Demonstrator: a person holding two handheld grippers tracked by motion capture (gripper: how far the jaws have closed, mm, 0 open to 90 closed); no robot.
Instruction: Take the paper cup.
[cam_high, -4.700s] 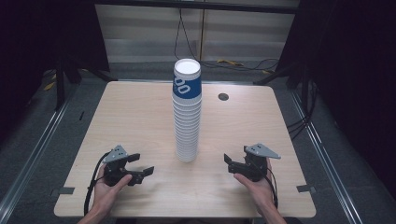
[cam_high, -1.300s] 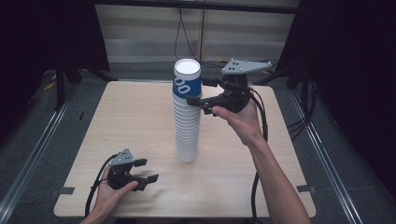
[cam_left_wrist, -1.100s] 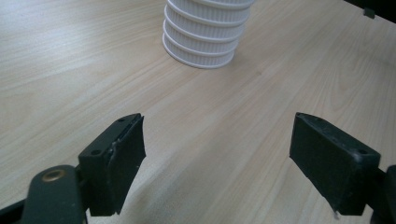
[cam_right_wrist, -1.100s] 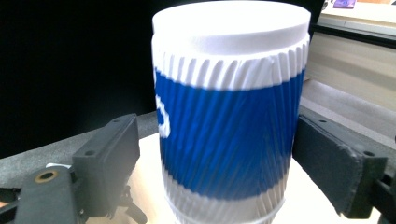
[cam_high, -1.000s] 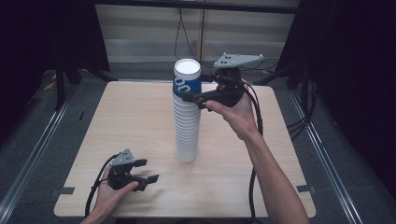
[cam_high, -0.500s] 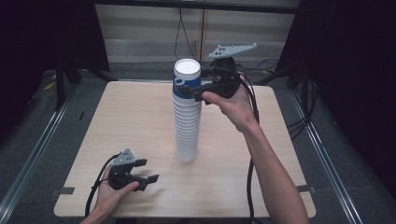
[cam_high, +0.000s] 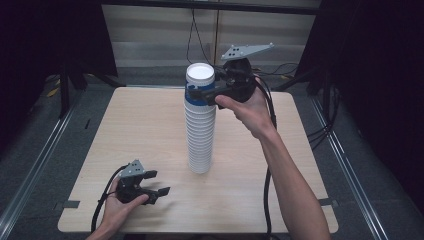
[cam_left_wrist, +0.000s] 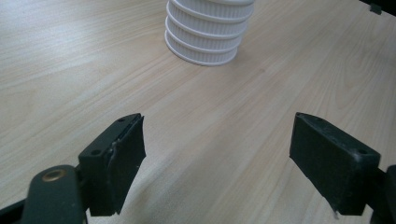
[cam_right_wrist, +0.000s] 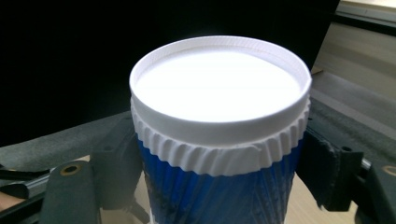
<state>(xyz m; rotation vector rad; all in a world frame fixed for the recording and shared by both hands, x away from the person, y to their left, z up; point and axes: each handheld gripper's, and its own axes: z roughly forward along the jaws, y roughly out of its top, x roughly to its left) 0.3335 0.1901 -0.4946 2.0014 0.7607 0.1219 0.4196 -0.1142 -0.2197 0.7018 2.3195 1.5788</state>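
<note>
At the stack's top, right gripper (cam_high: 202, 95) has just closed on the blue cup (cam_right_wrist: 219, 186) (pads pressing its sides); left gripper (cam_high: 156, 182) gapes empty.

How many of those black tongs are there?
2. The left tongs rest low on the table's near corner, jaws apart. The right tongs are up at the top cup of the stack.

Both tools black w/ grey 3-cornered top plates, e.g. right tool (cam_high: 202, 93); black cables trail; brass screws; forearms bare.
</note>
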